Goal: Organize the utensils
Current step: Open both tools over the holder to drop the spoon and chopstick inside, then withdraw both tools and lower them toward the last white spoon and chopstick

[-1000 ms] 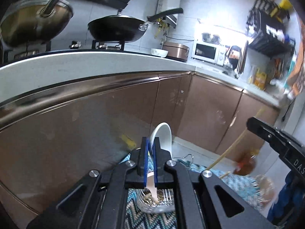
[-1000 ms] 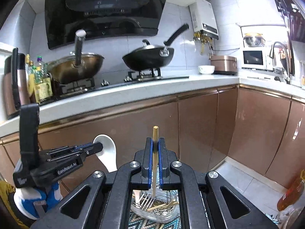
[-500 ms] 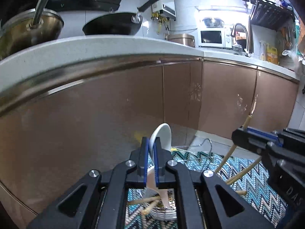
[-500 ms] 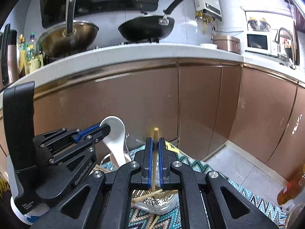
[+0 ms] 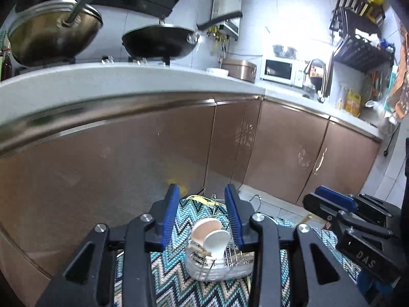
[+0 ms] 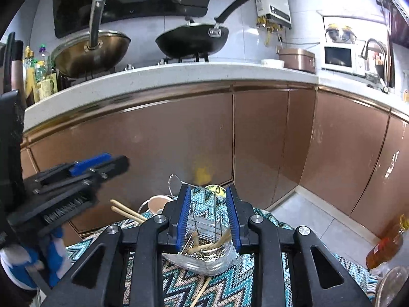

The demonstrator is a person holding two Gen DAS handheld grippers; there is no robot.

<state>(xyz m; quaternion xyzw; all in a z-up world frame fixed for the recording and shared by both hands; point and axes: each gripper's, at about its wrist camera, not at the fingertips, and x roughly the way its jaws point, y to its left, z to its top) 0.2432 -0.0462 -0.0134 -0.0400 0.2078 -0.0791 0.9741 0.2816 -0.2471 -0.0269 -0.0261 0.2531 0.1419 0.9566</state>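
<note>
Copper-brown cabinets back your zigzag woven mat (image 5: 179,276). At six o'clock sits the wire utensil caddy (image 6: 207,220), holding a white ceramic spoon (image 5: 213,240) and wooden chopsticks (image 6: 204,247). Left gripper (image 5: 202,220) and right gripper (image 6: 208,217) have just spread, empty. Spoon's slick, brittle; pinch its handle.

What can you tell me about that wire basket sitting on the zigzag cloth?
The wire basket is a small drying caddy of thin shiny metal rods, standing upright in a clear plastic drip tray on the zigzag cloth. A wire hook rises at its back. In the left wrist view a white spoon leans in it, bowl upward; in the right wrist view pale wooden chopsticks lie slanted inside. Both hand-held grippers hang open above it, touching nothing.
</note>
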